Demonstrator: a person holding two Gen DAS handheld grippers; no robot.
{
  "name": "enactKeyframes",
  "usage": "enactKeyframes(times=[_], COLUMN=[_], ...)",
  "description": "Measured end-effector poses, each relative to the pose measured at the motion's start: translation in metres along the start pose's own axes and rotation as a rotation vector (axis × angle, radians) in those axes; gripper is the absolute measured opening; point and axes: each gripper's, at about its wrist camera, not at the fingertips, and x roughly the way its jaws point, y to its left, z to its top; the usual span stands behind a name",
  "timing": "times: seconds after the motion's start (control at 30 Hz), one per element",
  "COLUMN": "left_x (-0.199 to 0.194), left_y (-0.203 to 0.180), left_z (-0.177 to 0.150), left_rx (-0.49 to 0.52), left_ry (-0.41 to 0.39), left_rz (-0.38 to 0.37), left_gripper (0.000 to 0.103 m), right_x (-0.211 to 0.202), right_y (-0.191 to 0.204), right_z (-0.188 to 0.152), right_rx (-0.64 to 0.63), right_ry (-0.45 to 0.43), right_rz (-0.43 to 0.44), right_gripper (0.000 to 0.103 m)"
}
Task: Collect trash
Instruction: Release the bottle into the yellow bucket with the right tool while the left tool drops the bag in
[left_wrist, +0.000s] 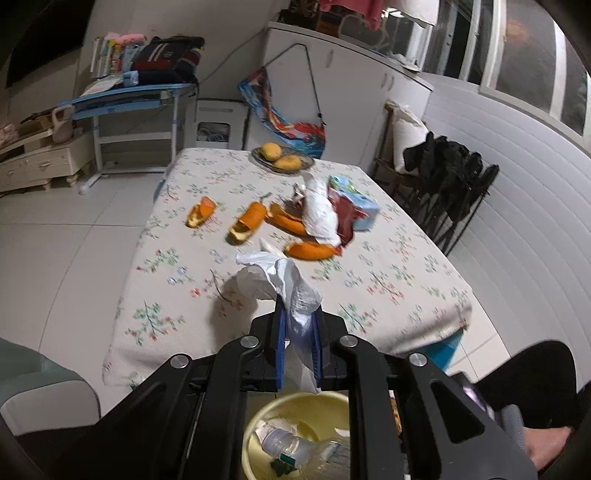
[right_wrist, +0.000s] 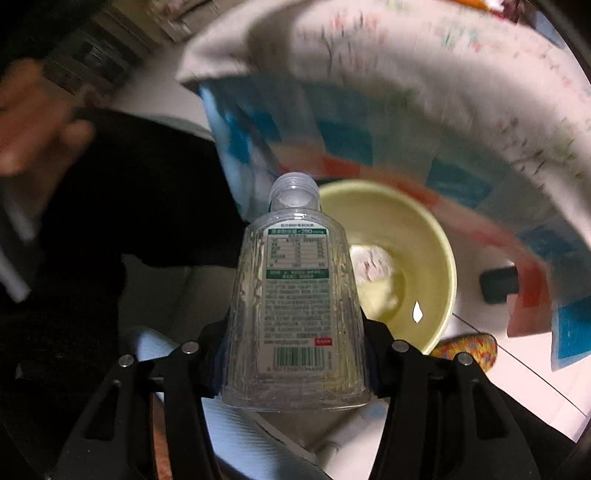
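Tiled floor and white cupboards frame a bench (left_wrist: 173, 295) draped in a floral cloth, seen from the left wrist view. Largest of the trash left on it is a white crumpled wrapper (left_wrist: 319, 212) lying over a blue carton (left_wrist: 360, 201), both toward the far right of the cloth. Four orange peel pieces (left_wrist: 249, 221) lie near the middle, curled and apparently limp; each would best be pinched across an edge, and their inner faces may be slick. A dish of whole fruit (left_wrist: 280, 160) at the far end is probably not trash.

Below the near edge of the bench stands a yellow bin (right_wrist: 436, 236), already containing a pale wad of paper. The left claw (left_wrist: 297, 332) is closed to a narrow gap on a crumpled white tissue (left_wrist: 280, 280), which hangs through the blue pads and billows above them; it is very light and soft, so any pinch holds it, though it may cling on release. This claw sits roughly over the bin.

The right claw (right_wrist: 295, 354) grips a clear plastic bottle (right_wrist: 295, 299) across its wide base, open neck pointing toward the bin. It looks empty and light, thin-walled and smooth, so a hold on the stiffer base is judged sounder than one on the flexible mid-body.
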Motion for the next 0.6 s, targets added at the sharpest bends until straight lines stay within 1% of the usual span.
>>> enactKeyframes(times=[0.1, 0.17, 0.23, 0.27, 0.4, 0.6], left_x=[-0.004, -0.006, -0.006, -0.007, -0.006, -0.006], left_y=[-0.004, -0.006, -0.009, -0.011, -0.018, -0.03], left_z=[-0.007, -0.013, -0.017, -0.019, -0.026, -0.036], left_rx=[0.009, 0.018, 0.03, 0.037, 0.064, 0.117], left_ry=[0.018, 0.034, 0.045, 0.051, 0.08, 0.125], left_rz=[-0.011, -0.022, -0.027, -0.032, -0.052, -0.077], left_gripper=[0.012, 0.012, 0.012, 0.012, 0.012, 0.012], right_x=[0.002, -0.002, -0.007, -0.01, -0.029, -0.061], right_y=[-0.003, -0.005, -0.01, -0.014, -0.022, -0.042], right_z=[0.002, 0.003, 0.002, 0.002, 0.004, 0.002], right_rx=[0.019, 0.033, 0.053, 0.071, 0.146, 0.274], right_ry=[0.015, -0.006, -0.035, -0.051, -0.134, -0.314], right_rz=[-0.006, 0.003, -0.003, -0.003, -0.009, -0.011], right_gripper=[0.056, 0.058, 0.062, 0.063, 0.065, 0.071])
